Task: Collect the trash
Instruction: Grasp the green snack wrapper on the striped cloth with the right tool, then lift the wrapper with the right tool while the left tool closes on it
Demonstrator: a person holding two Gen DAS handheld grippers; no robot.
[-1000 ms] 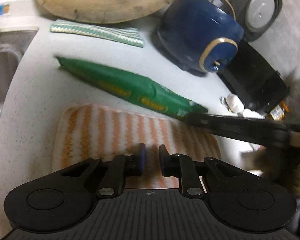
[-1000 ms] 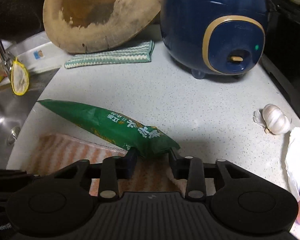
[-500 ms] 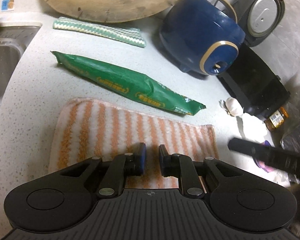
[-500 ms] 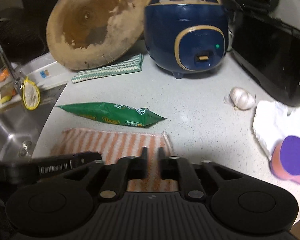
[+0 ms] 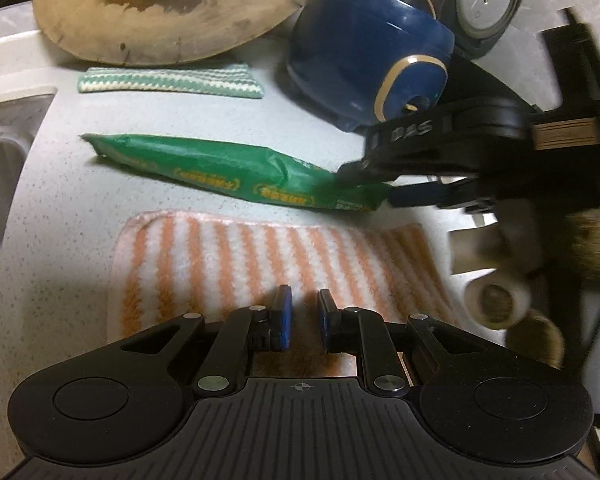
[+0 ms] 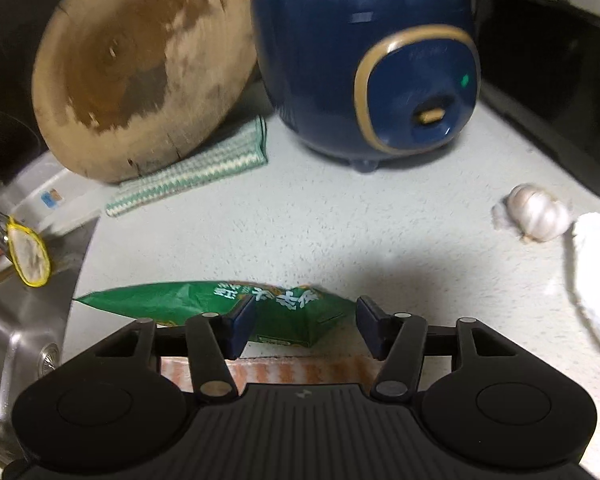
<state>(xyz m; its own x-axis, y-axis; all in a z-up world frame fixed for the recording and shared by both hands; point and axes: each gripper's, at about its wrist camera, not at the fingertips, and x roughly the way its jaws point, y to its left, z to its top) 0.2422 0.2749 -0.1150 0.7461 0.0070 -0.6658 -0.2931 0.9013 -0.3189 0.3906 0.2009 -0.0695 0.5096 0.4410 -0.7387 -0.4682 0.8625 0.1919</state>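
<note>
Progress: I judge the job barely begun; the green wrapper (image 5: 236, 174) lies flat on the tabletop (image 6: 360, 232), nothing lifted, and I see no bin or bag in either view; I cannot say where the trash is meant to go.

Green wrapper: stretched across the tabletop between the striped orange towel (image 5: 268, 264) and the green-white cloth (image 5: 168, 80); its crumpled end points toward my right side, its far end toward the sink (image 6: 16, 320).

Other likely trash: a crumpled white tissue (image 6: 596, 264) near the garlic bulb (image 6: 540, 212); untouched, as far as I can see.

Right gripper (image 6: 304, 328): jaws opening; the wrapper's crumpled end sits between them; in the right wrist view the left pad looks to be at the foil, the right pad stands clear with bare tabletop showing; so I call it spread around the wrapper, no pinch yet.

Left gripper (image 5: 302, 322): jaws nearly together with a narrow gap; nothing between them; it hovers over the striped orange towel, well short of the wrapper.

What is left: close the right jaws on the wrapper's end, lift it, carry it off; then the tissue; all of that is my reading, not something shown.

Bystanders: the blue rice cooker (image 6: 372, 76) and wooden board (image 6: 140, 68) stand behind; not part of the job, I think.
</note>
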